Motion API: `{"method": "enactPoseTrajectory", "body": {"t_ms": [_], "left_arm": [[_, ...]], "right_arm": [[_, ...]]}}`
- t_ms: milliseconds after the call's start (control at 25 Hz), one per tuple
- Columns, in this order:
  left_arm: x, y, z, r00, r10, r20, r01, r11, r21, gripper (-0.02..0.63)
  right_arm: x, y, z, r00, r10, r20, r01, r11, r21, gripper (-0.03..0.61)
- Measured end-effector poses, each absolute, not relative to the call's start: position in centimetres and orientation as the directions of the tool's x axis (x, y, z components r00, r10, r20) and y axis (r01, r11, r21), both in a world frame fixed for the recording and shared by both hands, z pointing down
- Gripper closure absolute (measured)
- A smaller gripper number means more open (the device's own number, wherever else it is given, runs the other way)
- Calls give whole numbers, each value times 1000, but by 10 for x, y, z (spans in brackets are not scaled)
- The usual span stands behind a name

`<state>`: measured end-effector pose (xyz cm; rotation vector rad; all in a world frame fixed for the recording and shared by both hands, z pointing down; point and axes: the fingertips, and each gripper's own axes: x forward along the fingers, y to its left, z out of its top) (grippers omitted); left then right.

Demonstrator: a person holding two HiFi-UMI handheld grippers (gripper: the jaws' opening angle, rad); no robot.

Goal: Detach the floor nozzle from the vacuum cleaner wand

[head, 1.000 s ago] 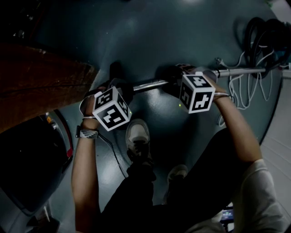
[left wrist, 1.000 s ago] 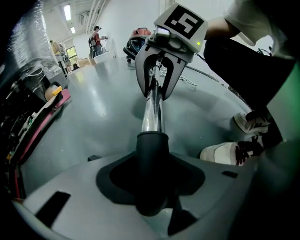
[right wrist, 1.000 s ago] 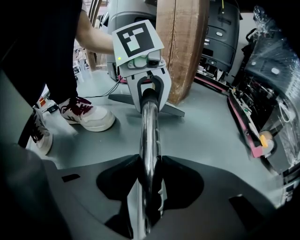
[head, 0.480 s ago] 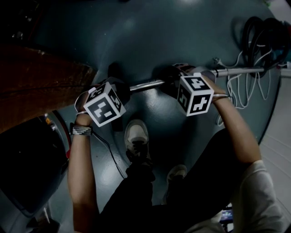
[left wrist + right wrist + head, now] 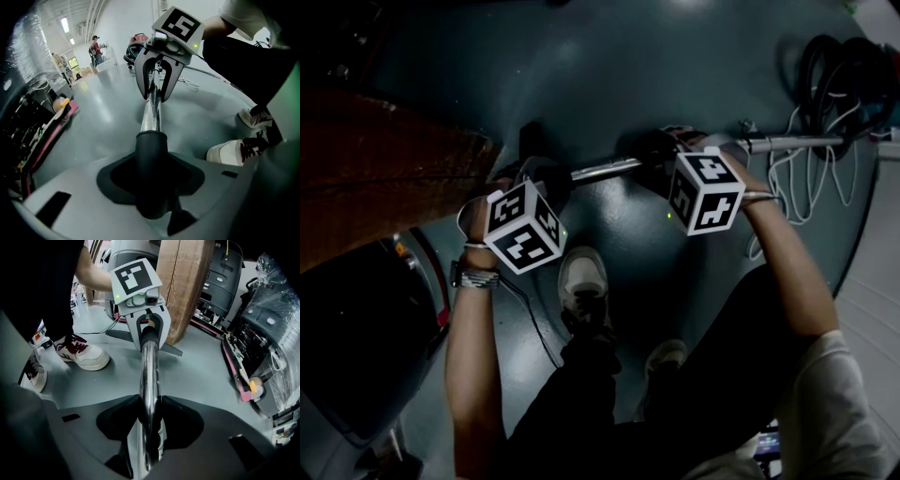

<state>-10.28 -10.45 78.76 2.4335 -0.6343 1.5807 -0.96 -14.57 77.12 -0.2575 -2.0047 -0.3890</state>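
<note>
Against half a second ago, the left gripper's [image 5: 151,187] marker cube [image 5: 523,228] is sitting slightly lower in the head view and is rolled a little, while the right gripper [image 5: 149,427] is holding its place on the wand [image 5: 605,170].

The wand's chrome tube is lying across the grey floor [image 5: 619,84] with a gripper at each end of its bare stretch. At the wand's left end, the left gripper's jaws have just been closing and are pinching the black neck of the floor nozzle [image 5: 151,150], which is filling the gap between them. The tube is still running into that neck, so the floor nozzle is sitting joined to the wand. Further along the wand, the right gripper's jaws are clamping the chrome tube itself, pads pressing on both sides.

On the person's side of the wand, two shoes [image 5: 584,281] are standing on the floor. White cables [image 5: 792,178] are lying looped past the wand's right end, and a brown cardboard box [image 5: 384,159] is standing beyond its nozzle end.
</note>
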Motion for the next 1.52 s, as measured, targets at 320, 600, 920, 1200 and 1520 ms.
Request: {"method": "enactPoseTrajectory", "body": {"t_ms": [320,600,920,1200,1520], "left_arm": [[-108,-111,785,264,-331,906,-396,-894,-211,453],[-113,-116,784,205,-399,894,-354,-882,-312,453],[-118,-119,786,145,-449,882,-335,-861,-383,453],[-116,-114,787,164,-409,897,-349,-875,-335,453],[-110,-109,794,272,-306,912,-415,-893,-175,453]], "right_arm": [[-14,-150,768,-451,5,892,327,931,160,414],[-15,-152,770,-438,25,899,318,939,129,414],[-16,-153,771,-442,41,896,297,949,102,414],[-12,-150,775,-440,55,896,305,948,91,414],[-14,-149,773,-454,45,890,329,937,120,414]]}}
